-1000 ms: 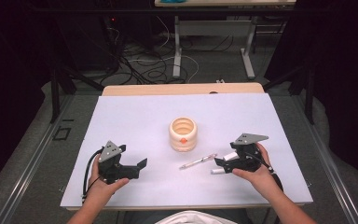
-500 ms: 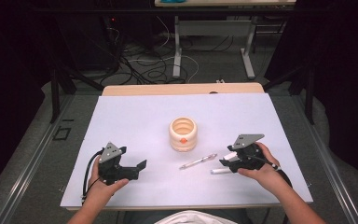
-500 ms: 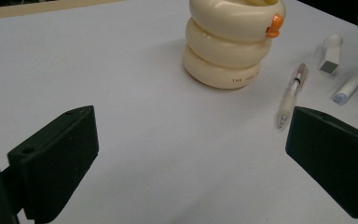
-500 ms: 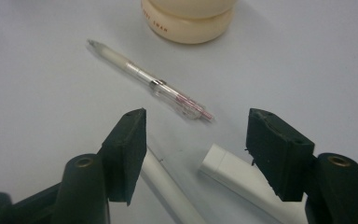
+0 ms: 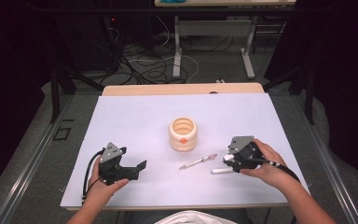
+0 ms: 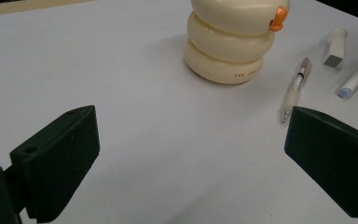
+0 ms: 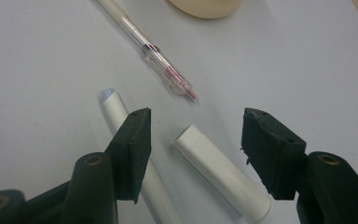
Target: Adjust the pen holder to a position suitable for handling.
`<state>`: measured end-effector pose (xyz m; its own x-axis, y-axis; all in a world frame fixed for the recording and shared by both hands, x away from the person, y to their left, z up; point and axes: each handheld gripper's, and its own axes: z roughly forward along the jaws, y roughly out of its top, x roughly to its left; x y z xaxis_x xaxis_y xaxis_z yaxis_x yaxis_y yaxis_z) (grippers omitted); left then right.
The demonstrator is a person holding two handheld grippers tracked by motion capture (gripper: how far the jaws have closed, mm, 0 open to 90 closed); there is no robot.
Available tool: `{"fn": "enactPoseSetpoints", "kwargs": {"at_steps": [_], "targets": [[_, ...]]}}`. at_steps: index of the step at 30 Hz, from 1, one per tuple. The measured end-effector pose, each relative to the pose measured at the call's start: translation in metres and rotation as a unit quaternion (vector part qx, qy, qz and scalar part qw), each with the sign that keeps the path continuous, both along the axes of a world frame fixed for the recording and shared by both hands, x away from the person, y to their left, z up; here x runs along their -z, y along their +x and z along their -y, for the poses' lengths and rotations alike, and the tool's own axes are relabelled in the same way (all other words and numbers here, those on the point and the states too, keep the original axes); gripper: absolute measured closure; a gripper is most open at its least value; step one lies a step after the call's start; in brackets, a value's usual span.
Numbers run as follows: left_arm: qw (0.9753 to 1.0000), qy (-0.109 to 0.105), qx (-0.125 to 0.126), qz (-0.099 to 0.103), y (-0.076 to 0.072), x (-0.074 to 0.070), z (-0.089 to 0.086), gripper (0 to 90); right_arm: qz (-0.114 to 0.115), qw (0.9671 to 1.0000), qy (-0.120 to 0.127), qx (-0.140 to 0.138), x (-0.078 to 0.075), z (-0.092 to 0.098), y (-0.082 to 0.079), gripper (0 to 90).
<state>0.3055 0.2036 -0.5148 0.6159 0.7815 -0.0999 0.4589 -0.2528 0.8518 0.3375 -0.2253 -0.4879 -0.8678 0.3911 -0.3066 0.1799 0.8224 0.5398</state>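
Observation:
A cream ringed holder (image 5: 182, 134) with an orange spot stands mid-table. In front of it lie a clear pen (image 5: 198, 161) and a white marker (image 5: 221, 171). My right gripper (image 5: 227, 162) rests just right of them, open. In the right gripper view its jaws (image 7: 198, 128) straddle a short white tube (image 7: 219, 179). The white marker (image 7: 116, 114) runs partly behind the left jaw and the pen (image 7: 161, 58) lies beyond. My left gripper (image 5: 141, 166) sits at the front left, open and holding nothing (image 6: 191, 121). It faces the holder (image 6: 230, 44), pen (image 6: 296, 88) and marker (image 6: 356, 77).
The white table top (image 5: 135, 116) has bare room left of and behind the holder. A small white cap (image 6: 334, 46) lies near the marker. A wooden strip (image 5: 182, 89) borders the far edge, and beyond it are a dark floor and cables.
My right gripper has shifted slightly to the right, staying over the white marker and tube. The left gripper has barely moved. Nothing was picked up.

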Motion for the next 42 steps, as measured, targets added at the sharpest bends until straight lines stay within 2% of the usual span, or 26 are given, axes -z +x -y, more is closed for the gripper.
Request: {"fn": "enactPoseSetpoints", "kwargs": {"at_steps": [2, 4, 6, 8, 13, 15, 17, 19, 22, 27, 30, 32, 33, 34, 35, 37, 39, 40, 42], "targets": [[1.0000, -0.001, 0.000, -0.001, 0.000, 0.000, 0.000, 3.2, -0.001, 0.9999, -0.010, 0.003, -0.002, 0.000, 0.001, 41.4], [1.0000, 0.001, 0.000, -0.001, 0.000, 0.000, 0.000, 3.2, -0.012, 0.9998, -0.016, 0.001, -0.003, 0.000, 0.003, 41.6], [1.0000, 0.000, 0.000, -0.001, 0.000, 0.000, 0.000, 3.2, -0.020, 0.9995, -0.023, -0.006, -0.003, 0.000, 0.003, 42.2], [1.0000, -0.001, -0.001, -0.002, 0.000, 0.000, 0.000, 3.2, -0.019, 0.9992, -0.034, -0.014, -0.001, -0.001, 0.003, 43.8], [1.0000, -0.002, -0.003, -0.003, 0.000, 0.001, 0.000, 3.3, -0.019, 0.9964, -0.070, -0.045, 0.002, -0.002, 0.000, 47.9], [1.0000, -0.001, -0.003, -0.002, 0.000, 0.001, 0.000, 3.4, -0.020, 0.9941, -0.087, -0.061, 0.003, -0.002, 0.000, 50.1], [1.0000, 0.000, -0.002, -0.002, 0.001, 0.001, 0.000, 3.5, -0.025, 0.9931, -0.096, -0.063, 0.004, -0.002, -0.002, 50.9], [1.0000, 0.000, -0.002, -0.002, 0.001, 0.001, 0.000, 3.6, -0.023, 0.9921, -0.100, -0.071, 0.004, -0.002, -0.002, 51.1], [1.0000, -0.001, -0.004, -0.003, 0.000, 0.001, 0.000, 3.6, -0.028, 0.9920, -0.102, -0.069, 0.006, -0.001, -0.003, 52.3], [1.0000, -0.001, -0.005, -0.003, 0.001, 0.001, 0.000, 3.8, -0.026, 0.9896, -0.115, -0.083, 0.010, 0.000, -0.004, 55.2], [1.0000, 0.000, -0.004, -0.002, 0.001, 0.001, -0.001, 3.8, -0.032, 0.9870, -0.128, -0.091, 0.011, 0.000, -0.004, 58.2], [1.0000, -0.001, -0.003, -0.003, 0.002, 0.002, -0.001, 3.8, -0.036, 0.9834, -0.145, -0.102, 0.011, 0.000, -0.004, 59.9], [1.0000, -0.002, -0.004, -0.004, 0.003, 0.002, -0.001, 3.8, -0.037, 0.9847, -0.142, -0.095, 0.013, 0.001, -0.006, 61.1], [1.0000, -0.001, -0.004, -0.005, 0.003, 0.002, -0.002, 3.8, -0.043, 0.9798, -0.161, -0.110, 0.011, 0.001, -0.004, 62.0], [1.0000, -0.002, -0.005, -0.005, 0.004, 0.002, -0.002, 3.8, -0.048, 0.9782, -0.168, -0.112, 0.010, 0.001, -0.004, 62.2], [1.0000, -0.002, -0.005, -0.006, 0.004, 0.003, -0.002, 3.8, -0.040, 0.9800, -0.159, -0.113, 0.015, 0.002, -0.004, 64.0], [1.0000, -0.002, -0.004, -0.006, 0.004, 0.003, -0.002, 3.9, -0.041, 0.9785, -0.164, -0.118, 0.016, 0.002, -0.004, 65.6], [1.0000, -0.003, -0.005, -0.007, 0.004, 0.003, -0.002, 3.9, -0.042, 0.9762, -0.171, -0.127, 0.017, 0.002, -0.003, 66.1], [1.0000, -0.003, -0.006, -0.006, 0.003, 0.002, -0.002, 4.0, -0.046, 0.9745, -0.177, -0.130, 0.019, 0.002, -0.005, 67.6]]}}
